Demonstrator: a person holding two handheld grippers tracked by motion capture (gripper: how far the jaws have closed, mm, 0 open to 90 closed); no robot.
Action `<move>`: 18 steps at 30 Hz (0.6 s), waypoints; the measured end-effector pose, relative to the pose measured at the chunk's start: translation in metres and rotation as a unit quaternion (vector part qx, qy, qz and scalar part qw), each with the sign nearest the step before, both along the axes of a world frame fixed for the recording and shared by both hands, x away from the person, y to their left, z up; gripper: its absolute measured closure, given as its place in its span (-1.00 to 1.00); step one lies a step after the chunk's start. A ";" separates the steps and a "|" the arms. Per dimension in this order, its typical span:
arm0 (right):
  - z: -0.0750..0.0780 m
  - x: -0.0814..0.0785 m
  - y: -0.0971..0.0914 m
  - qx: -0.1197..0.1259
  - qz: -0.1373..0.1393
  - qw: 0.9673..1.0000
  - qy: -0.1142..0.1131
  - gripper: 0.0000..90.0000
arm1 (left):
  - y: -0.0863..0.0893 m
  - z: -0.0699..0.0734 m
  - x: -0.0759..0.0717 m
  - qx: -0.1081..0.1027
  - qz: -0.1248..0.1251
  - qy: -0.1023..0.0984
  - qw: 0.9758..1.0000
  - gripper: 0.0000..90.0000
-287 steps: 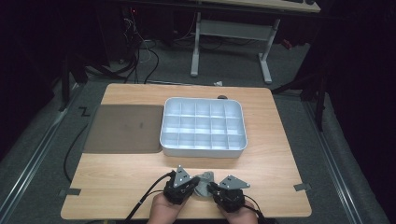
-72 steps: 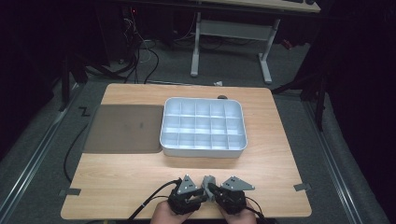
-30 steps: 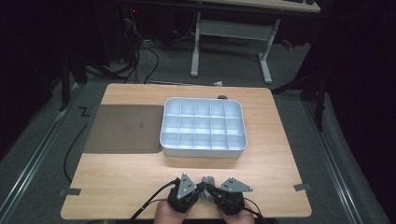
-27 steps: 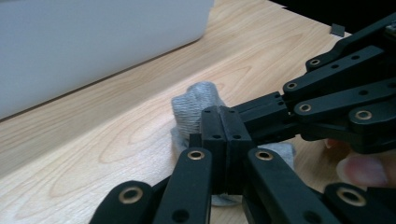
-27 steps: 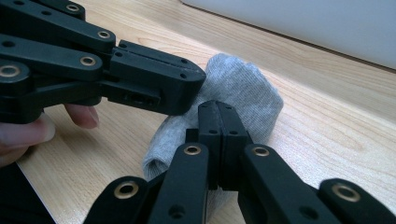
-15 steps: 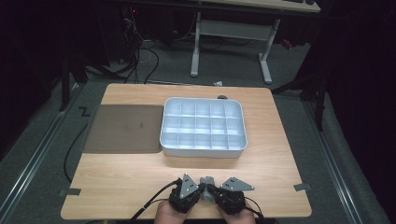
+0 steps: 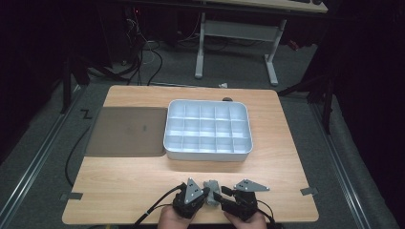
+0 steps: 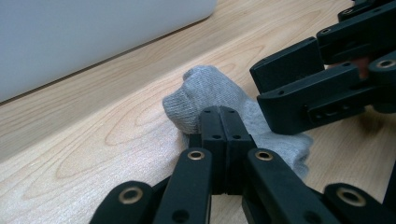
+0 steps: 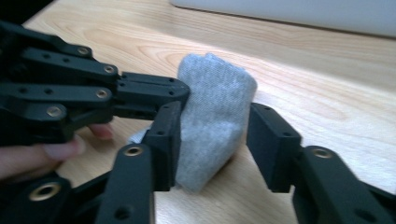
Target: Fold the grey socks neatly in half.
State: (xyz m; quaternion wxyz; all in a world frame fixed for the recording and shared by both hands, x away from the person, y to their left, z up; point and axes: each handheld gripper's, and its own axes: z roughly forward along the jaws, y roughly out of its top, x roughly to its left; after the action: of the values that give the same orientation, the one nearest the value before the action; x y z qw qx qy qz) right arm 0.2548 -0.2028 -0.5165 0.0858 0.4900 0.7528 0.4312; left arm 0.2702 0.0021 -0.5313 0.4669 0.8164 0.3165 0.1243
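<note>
One grey sock [image 9: 212,121] lying on the table [image 7: 143,176], sitting between two grippers. Left gripper [image 8: 223,122] squeezing shut on one edge of it. Right gripper [image 9: 212,140] just opening wide, sock in the gap, right pad not touching. One white tray [image 7: 208,130] and one brown mat [image 7: 125,131] waiting well beyond both.

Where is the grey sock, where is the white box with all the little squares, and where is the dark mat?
grey sock [image 9: 212,116], right gripper view, middle of its knitted side.
white box [image 7: 208,153], high view, its near outer wall.
dark mat [image 7: 126,130], high view, its flat middle.
</note>
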 end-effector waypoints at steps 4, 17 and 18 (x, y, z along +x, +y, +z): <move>-0.001 0.002 0.001 0.008 -0.005 1.000 0.010 0.06 | 0.000 0.000 0.000 -0.002 -0.001 0.002 1.000 1.00; -0.014 0.009 0.002 0.017 0.016 0.999 0.039 0.17 | 0.002 0.000 0.001 -0.004 -0.003 0.007 1.000 1.00; -0.014 0.009 0.002 0.019 0.016 0.999 0.040 0.18 | 0.002 0.000 0.001 -0.005 -0.003 0.008 1.000 1.00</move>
State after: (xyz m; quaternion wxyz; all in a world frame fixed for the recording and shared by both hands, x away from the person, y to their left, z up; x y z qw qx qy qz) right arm 0.2636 -0.2011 -0.5302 0.0391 0.4961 0.7551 0.4268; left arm 0.2710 0.0041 -0.5317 0.4686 0.8160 0.3184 0.1146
